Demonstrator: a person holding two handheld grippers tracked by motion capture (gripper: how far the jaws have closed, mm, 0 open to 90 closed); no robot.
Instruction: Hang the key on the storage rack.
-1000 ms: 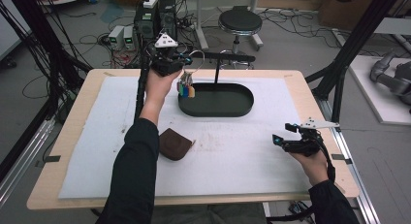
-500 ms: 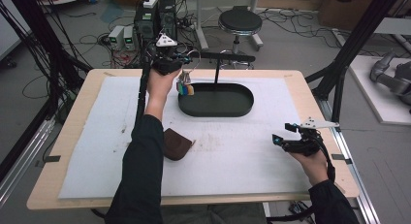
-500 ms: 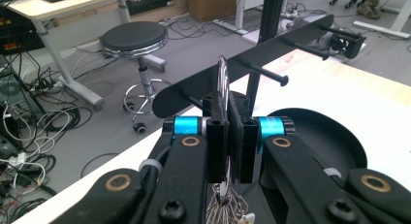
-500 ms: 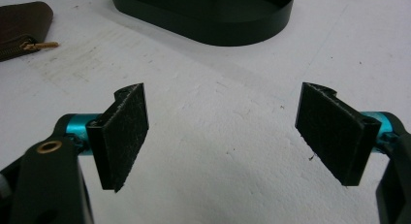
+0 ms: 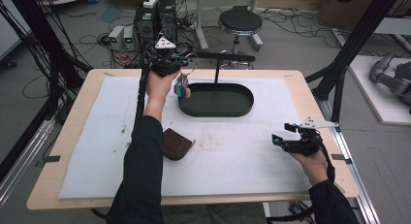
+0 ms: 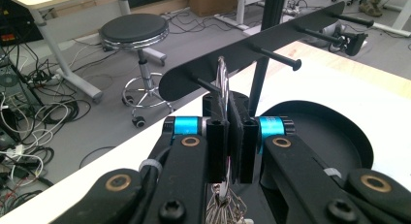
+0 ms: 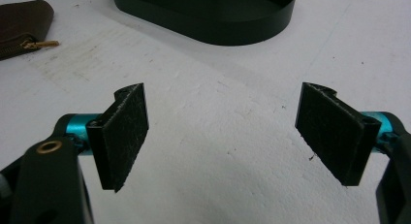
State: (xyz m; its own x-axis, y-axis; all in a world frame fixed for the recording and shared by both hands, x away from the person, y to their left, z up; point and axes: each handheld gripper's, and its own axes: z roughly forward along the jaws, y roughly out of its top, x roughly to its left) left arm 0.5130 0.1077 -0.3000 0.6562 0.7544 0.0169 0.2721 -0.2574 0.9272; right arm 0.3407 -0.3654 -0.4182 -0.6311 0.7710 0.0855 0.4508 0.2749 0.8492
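Observation:
My left gripper [image 5: 180, 68] is shut on a metal key ring [image 5: 191, 59], and keys with coloured tags [image 5: 182, 90] hang below it. In the left gripper view the key ring [image 6: 223, 73] stands up between the closed pads of my left gripper [image 6: 231, 136]. Its top is at the end peg [image 6: 201, 83] of the black hook rack [image 6: 271, 44]. I cannot tell whether the peg passes through the ring. The rack [image 5: 228, 56] stands in an oval black tray [image 5: 215, 112]. My right gripper [image 5: 277, 140] is open and empty, low over the white mat [image 7: 223, 78] at the right.
A brown zip pouch [image 5: 175, 144] lies on the mat beside the left forearm, also at the upper left of the right gripper view [image 7: 22, 25]. The tray [image 7: 218, 20] lies ahead of my right gripper [image 7: 225, 132]. A stool [image 5: 240, 21] and cables are beyond the table.
My left gripper has sunk a little with the key ring at the rack's left end. The right hand has kept still.

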